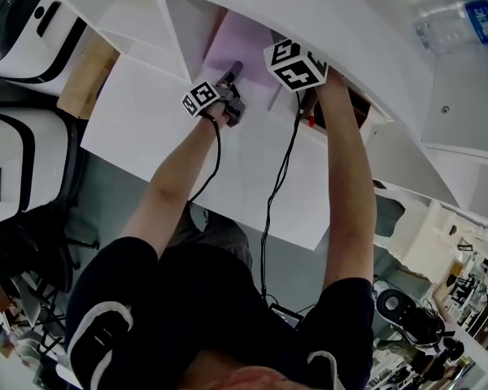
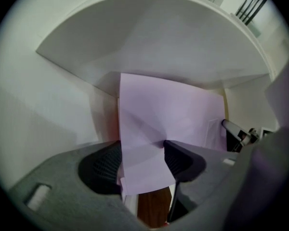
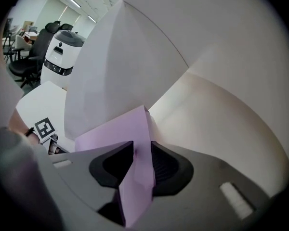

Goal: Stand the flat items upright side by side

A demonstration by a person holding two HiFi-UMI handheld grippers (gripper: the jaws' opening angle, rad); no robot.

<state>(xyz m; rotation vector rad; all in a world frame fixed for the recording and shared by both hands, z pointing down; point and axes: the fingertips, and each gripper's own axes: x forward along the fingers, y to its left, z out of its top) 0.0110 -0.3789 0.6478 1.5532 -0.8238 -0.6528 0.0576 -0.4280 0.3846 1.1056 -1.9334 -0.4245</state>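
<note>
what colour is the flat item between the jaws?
The flat item is pale lilac, plain; left gripper view shows it best.

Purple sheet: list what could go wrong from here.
1. The purple sheet creases where the left hand-held gripper pinches it; more squeeze may fold it for good.
2. The right hand-held gripper grips the same sheet, so pulling apart or twisting could buckle or tear it.
3. It looks limp; let go in the white shelf compartment, it may slump instead of standing.
</note>
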